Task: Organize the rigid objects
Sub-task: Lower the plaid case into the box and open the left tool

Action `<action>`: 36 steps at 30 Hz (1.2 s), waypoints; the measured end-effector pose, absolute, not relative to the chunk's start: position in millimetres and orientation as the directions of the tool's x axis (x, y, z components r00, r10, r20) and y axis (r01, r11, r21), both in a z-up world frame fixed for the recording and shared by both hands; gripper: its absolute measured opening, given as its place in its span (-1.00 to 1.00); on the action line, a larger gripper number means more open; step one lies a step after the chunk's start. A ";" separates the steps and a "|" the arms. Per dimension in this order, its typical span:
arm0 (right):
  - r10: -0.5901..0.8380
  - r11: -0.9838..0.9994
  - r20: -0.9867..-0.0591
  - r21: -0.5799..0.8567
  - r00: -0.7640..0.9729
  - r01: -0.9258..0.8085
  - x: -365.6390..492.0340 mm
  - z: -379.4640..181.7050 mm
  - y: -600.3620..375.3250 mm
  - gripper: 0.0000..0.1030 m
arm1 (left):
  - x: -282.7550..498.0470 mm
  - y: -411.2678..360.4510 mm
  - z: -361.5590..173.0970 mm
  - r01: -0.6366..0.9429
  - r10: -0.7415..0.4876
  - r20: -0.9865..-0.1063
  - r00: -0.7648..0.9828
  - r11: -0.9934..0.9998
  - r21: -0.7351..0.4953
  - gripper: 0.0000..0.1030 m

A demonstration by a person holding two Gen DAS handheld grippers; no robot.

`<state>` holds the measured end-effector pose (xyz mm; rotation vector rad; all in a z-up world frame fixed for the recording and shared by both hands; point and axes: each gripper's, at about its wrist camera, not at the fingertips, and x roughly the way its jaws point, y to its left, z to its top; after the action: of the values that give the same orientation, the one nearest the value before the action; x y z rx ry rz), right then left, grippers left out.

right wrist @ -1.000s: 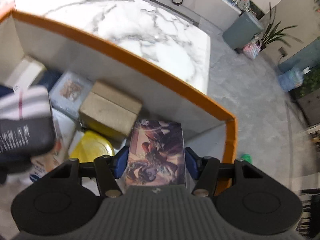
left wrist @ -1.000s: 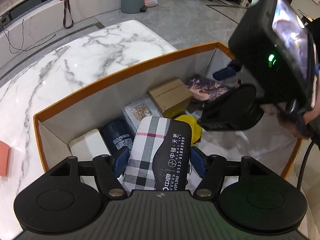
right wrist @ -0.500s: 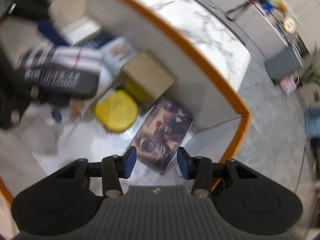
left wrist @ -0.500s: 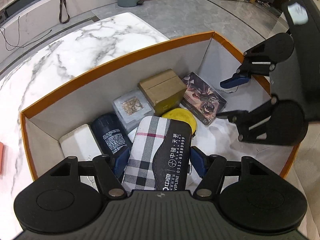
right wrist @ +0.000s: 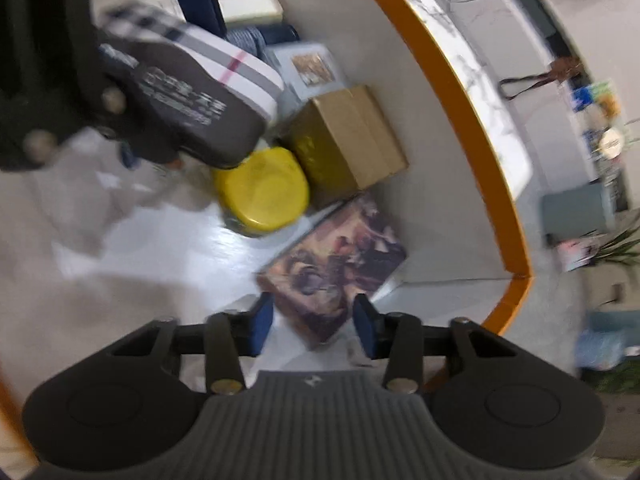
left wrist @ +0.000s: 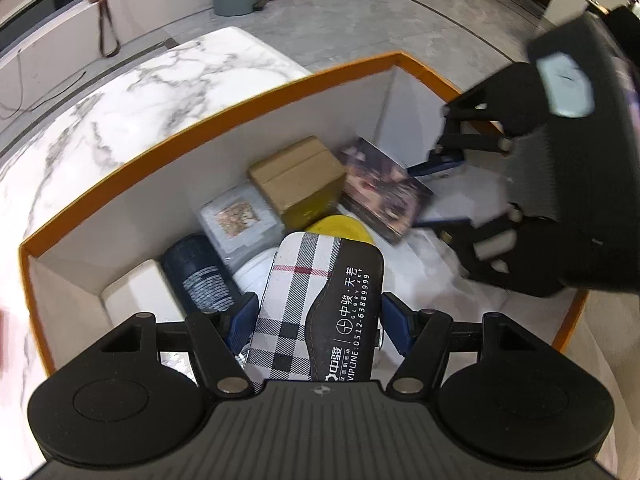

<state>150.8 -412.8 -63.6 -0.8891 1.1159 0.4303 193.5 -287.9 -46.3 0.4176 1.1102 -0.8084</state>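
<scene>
Since a second ago the right gripper [right wrist: 314, 324] has let go of the illustrated flat box [right wrist: 336, 264] and rolled; that box, held between its pads before, now lies flat on the floor of the orange-rimmed box [left wrist: 240, 104], in the far right corner next to the cardboard carton [left wrist: 298, 178]. The right gripper's jaws have just been closing, but nothing is clamped: the blue pads [right wrist: 262, 320] stand apart above the box's near corner, no contact visible. Frames are motion-blurred on that side.

Left gripper [left wrist: 316, 320] unchanged: clenched on the plaid glasses case [left wrist: 316, 304], pads on both long sides, case held over the box interior, above the yellow lid [left wrist: 344, 230] and a white round container [left wrist: 256, 272].

Other contents along the far wall, left to right: white block [left wrist: 136, 292], dark blue cylinder [left wrist: 200, 272], clear-wrapped square pack [left wrist: 236, 216], then the carton. The orange-rimmed box sits on the marble desk [left wrist: 140, 92].
</scene>
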 end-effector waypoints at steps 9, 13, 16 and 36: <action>-0.038 0.694 -0.896 -0.343 0.443 -0.633 153.4 -40.6 -427.5 -0.45 | 184.9 -312.9 -55.9 0.831 -0.369 -0.920 0.135 0.548 -0.098 0.48; -0.032 0.690 -0.897 -0.339 0.440 -0.640 146.1 -26.4 -437.9 -0.44 | 176.9 -338.3 -63.3 0.900 -0.371 -0.924 0.092 0.428 -0.082 0.48; -0.007 0.677 -0.900 -0.325 0.436 -0.660 139.5 -21.6 -443.5 -0.42 | 175.7 -351.5 -64.8 0.941 -0.392 -0.917 0.072 0.331 -0.067 0.48; 0.070 0.591 -0.965 -0.165 0.254 -0.789 134.7 -31.1 -431.3 -0.08 | 177.3 -347.4 -66.0 0.959 -0.295 -0.955 0.001 0.272 -0.083 0.46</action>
<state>134.7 -431.3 -31.1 -0.7484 1.1777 0.6644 177.3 -347.4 -66.0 0.7665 1.1410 -1.1540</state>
